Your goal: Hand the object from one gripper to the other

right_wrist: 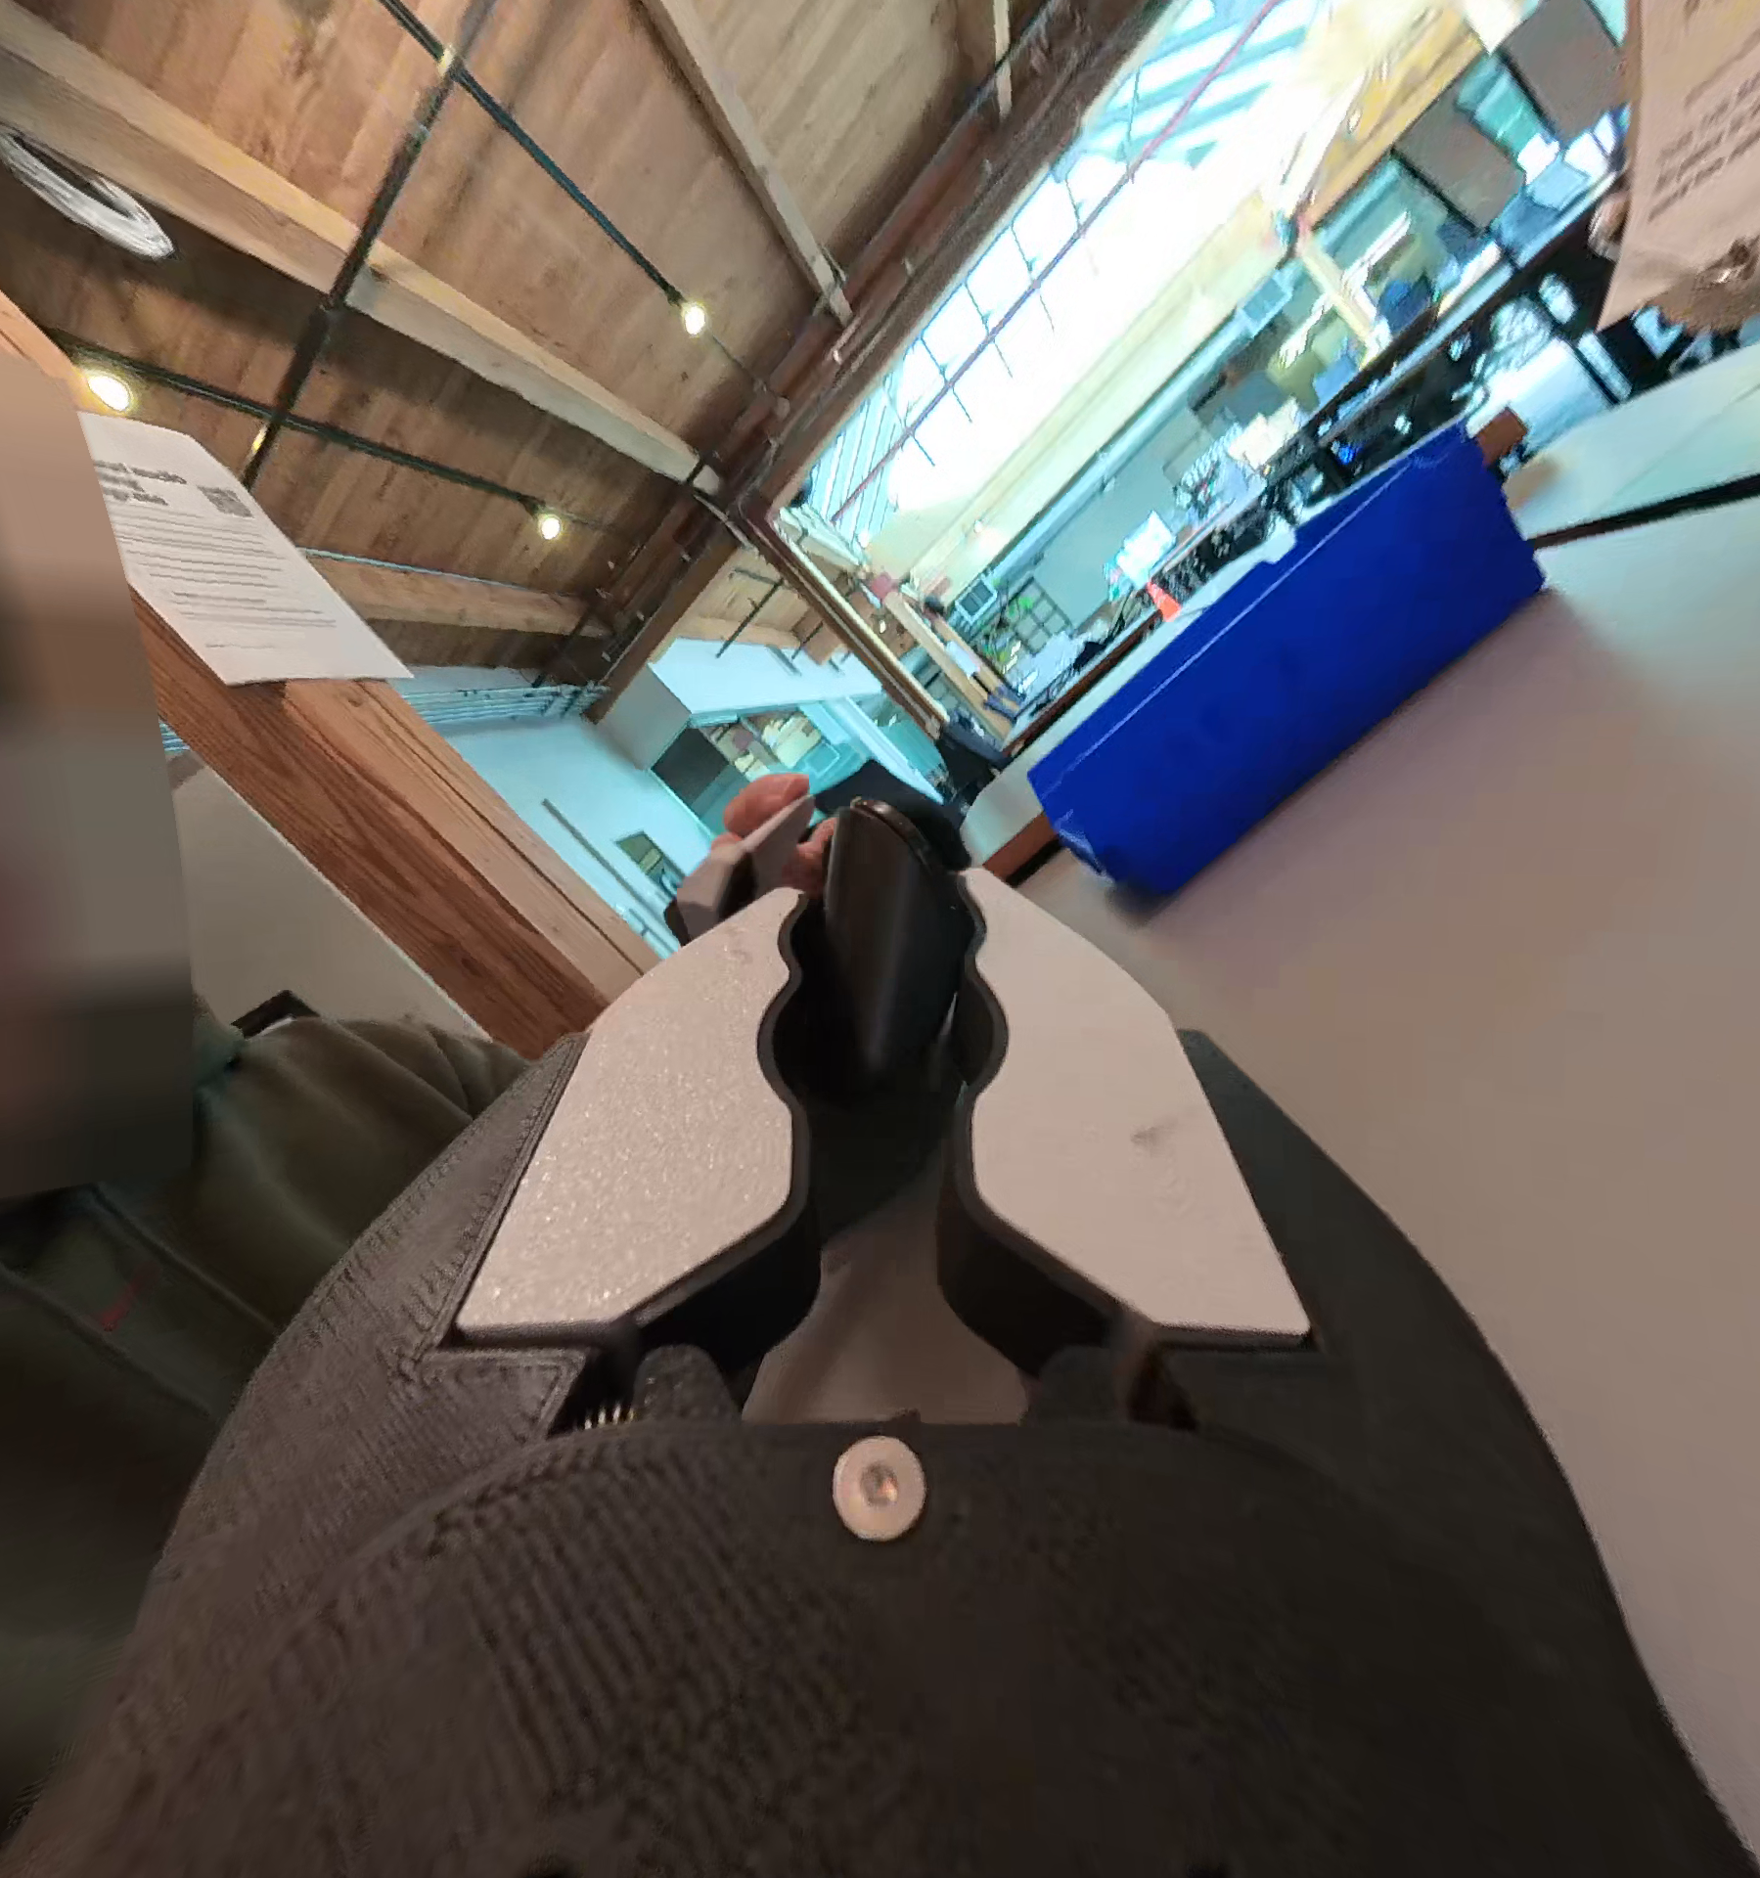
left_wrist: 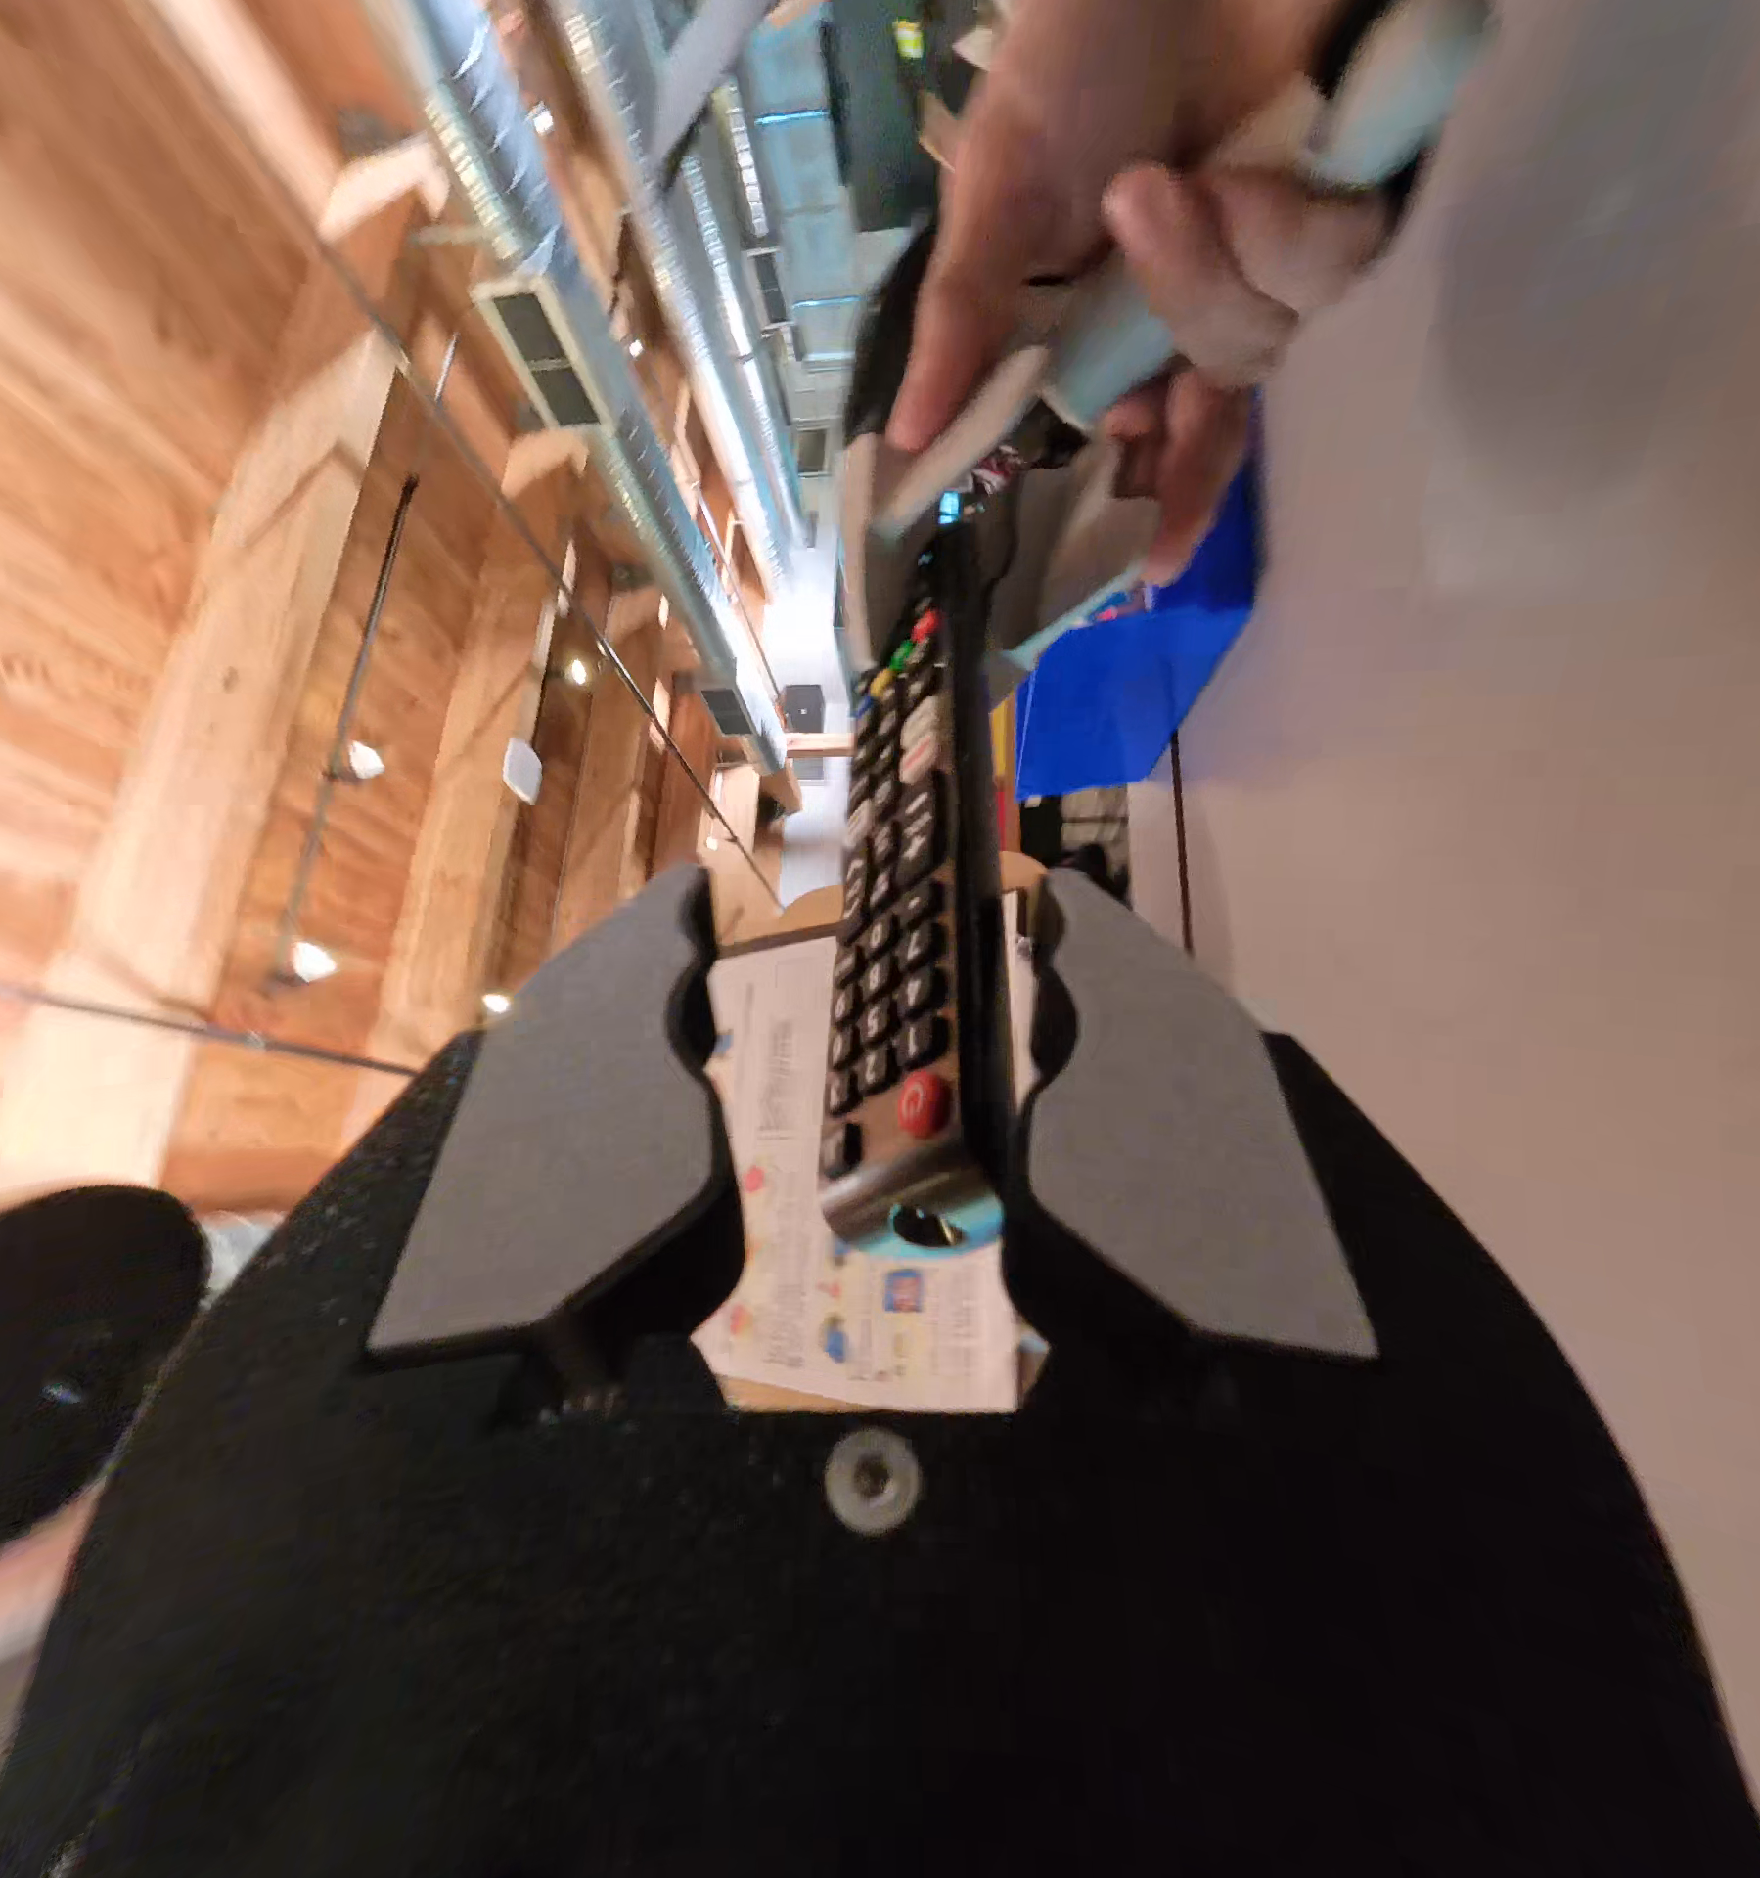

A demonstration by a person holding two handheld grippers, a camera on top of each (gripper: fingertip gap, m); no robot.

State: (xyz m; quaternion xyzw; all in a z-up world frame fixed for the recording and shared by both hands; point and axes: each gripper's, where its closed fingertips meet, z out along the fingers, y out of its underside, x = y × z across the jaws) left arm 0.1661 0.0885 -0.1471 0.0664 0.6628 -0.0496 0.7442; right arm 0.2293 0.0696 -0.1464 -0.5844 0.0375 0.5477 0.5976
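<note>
A black remote control point(left_wrist: 896, 915) with a red power button is held in the air, lengthwise between the two grippers. My left gripper point(left_wrist: 873, 884) is open around its near end; the remote lies close to the right finger, with a clear gap to the left finger. My right gripper point(left_wrist: 906, 478), held by a person's hand point(left_wrist: 1058, 203), grips the remote's far end. In the right wrist view the right gripper point(right_wrist: 875, 894) is shut on the remote's dark end point(right_wrist: 881, 955). The left gripper's grey finger point(right_wrist: 743, 864) shows just beyond it.
A blue bin point(right_wrist: 1282, 671) stands on the grey table point(right_wrist: 1465, 915) to the right; it also shows in the left wrist view point(left_wrist: 1140, 671). A wooden post point(right_wrist: 367, 793) with a paper sheet is at the left. A printed sheet point(left_wrist: 855, 1321) lies behind the left gripper's fingers. Across from one pair of fingers to the other is roughly 7 centimeters.
</note>
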